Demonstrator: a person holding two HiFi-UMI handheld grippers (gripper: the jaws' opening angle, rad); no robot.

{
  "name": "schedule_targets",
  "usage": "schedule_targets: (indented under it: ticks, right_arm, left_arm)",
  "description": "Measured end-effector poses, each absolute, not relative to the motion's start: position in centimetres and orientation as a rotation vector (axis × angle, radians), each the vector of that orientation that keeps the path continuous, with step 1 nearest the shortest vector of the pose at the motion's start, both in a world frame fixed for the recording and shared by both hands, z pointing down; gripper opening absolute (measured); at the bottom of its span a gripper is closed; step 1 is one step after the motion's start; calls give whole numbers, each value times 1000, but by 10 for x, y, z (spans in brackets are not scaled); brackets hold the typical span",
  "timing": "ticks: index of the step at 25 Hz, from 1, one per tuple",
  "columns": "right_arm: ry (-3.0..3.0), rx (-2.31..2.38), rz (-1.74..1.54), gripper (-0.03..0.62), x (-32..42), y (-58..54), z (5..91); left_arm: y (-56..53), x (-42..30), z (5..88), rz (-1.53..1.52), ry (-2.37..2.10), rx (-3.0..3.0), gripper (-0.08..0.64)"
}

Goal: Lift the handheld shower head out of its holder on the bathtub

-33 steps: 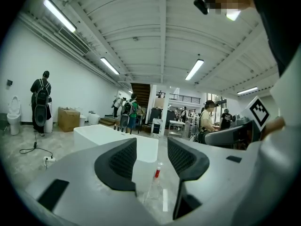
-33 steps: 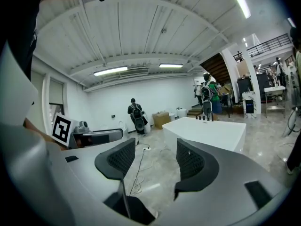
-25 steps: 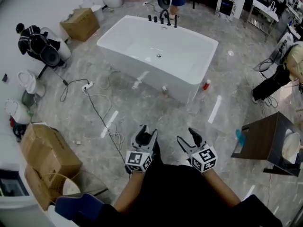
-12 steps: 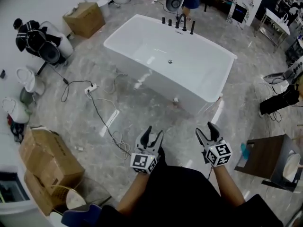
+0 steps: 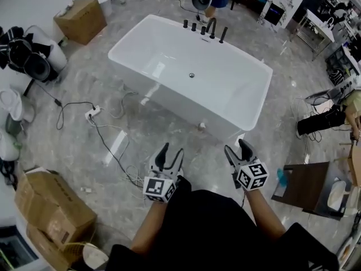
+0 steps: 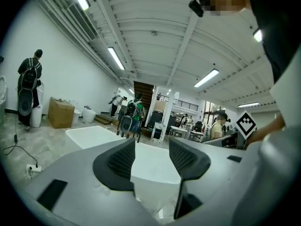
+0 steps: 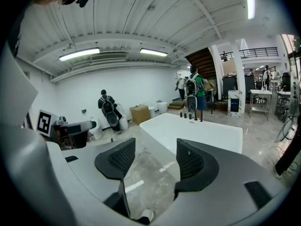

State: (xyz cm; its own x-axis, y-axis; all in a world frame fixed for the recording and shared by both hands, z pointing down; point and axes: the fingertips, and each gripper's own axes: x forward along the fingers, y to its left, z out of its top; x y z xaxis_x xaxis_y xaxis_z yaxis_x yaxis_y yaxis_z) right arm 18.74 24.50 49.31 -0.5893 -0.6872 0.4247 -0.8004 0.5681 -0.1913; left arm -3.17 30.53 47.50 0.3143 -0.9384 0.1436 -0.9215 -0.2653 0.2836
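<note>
Left hand-held gripper (image 5: 169,153): jaws opening, nothing between them, held low over the floor (image 5: 84,145).
Right hand-held gripper (image 5: 238,148): jaws apart, empty, level with the left one.
Bathtub (image 5: 169,97): white, ahead of both grippers, well apart from them.
Handheld shower head (image 5: 223,35): black, upright in its holder on the far rim, at the right end of the black fittings (image 5: 194,25).

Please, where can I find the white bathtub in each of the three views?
Head view: the white rectangular bathtub lies upper centre, set diagonally.
Left gripper view: the bathtub is centre left, at mid height.
Right gripper view: the bathtub is right of centre, at mid height.
Shared landmark: the brown cardboard box, left of the bathtub in all three views.
</note>
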Motion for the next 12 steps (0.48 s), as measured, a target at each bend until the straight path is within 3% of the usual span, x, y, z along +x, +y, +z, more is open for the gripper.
schedule_targets:
  ticks: [12]
  right_arm:
    - [-2439, 1212, 505, 241, 110, 205, 496]
  left_arm:
    - [268, -117, 478, -124, -1650, 2287, 206]
